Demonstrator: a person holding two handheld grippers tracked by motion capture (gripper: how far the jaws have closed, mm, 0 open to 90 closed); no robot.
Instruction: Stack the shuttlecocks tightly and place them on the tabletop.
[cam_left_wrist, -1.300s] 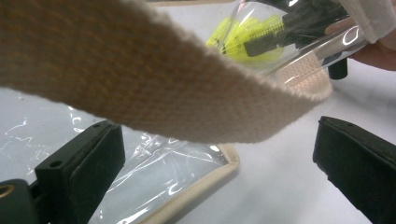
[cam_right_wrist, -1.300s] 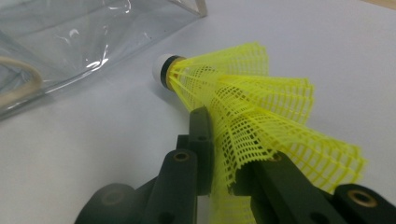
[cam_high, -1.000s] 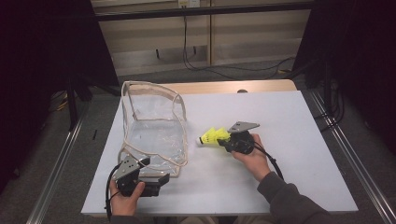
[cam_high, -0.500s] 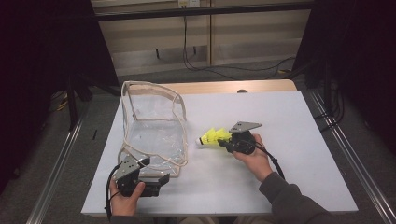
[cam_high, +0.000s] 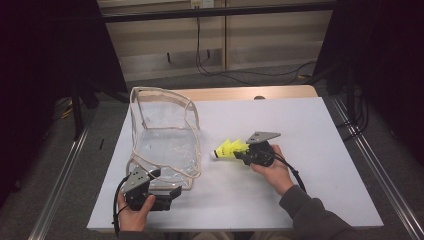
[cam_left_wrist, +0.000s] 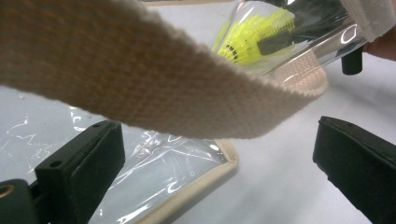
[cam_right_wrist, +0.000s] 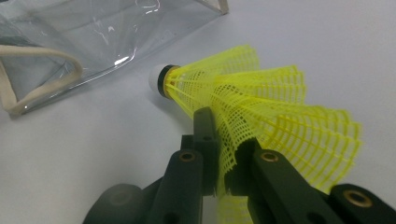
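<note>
A clear plastic bag (cam_high: 165, 145) with beige trim stands open on the white table (cam_high: 310, 120), left of centre. My left gripper (cam_high: 162, 182) is open at the bag's near corner. In the left gripper view its jaws (cam_left_wrist: 219, 135) stand wide apart around that corner (cam_left_wrist: 187, 172), under a beige strap (cam_left_wrist: 116, 70). To the right of the bag my right gripper (cam_high: 245, 152) is shut on a yellow shuttlecock (cam_high: 227, 149). The right gripper view has the jaws (cam_right_wrist: 222, 135) pinching the mesh skirt (cam_right_wrist: 271, 107), the white cork tip (cam_right_wrist: 156, 77) pointing toward the bag (cam_right_wrist: 93, 28).
Bare white tabletop lies to the right of and behind the right hand. A wooden edge (cam_high: 250, 93) runs along the table's far side. Metal rails (cam_high: 370, 165) flank the table, and cables (cam_high: 220, 70) lie on the floor beyond.
</note>
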